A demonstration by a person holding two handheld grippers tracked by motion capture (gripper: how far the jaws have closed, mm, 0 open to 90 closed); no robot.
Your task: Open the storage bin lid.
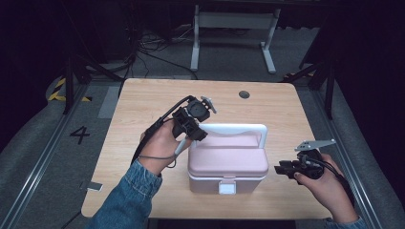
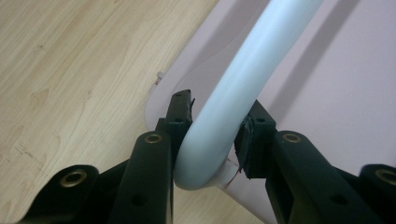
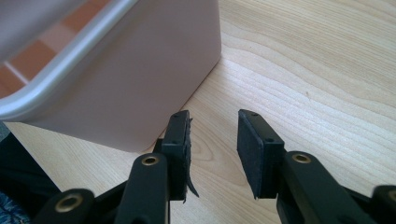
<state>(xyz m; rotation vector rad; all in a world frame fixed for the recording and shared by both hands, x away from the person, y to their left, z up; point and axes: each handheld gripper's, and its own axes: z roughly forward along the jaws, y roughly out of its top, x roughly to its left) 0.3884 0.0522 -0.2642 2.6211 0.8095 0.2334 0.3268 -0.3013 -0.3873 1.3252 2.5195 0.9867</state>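
Left gripper (image 1: 193,125) is clamping the white tubular handle (image 1: 239,127) of the pink lidded plastic box (image 1: 226,162) near the wooden worktop's (image 1: 143,105) front edge, presumably for lifting, while right gripper (image 1: 282,169) is waiting unclenched, empty, beside it.

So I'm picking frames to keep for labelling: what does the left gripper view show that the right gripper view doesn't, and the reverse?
Left gripper view: the left gripper shut on the white tubular plastic handle at its bend, above the pink plastic lid.

Right gripper view: the right gripper open and holding nothing, beside the box's pale pink side wall and its white rim.

Both: the pink box and the light wooden tabletop.
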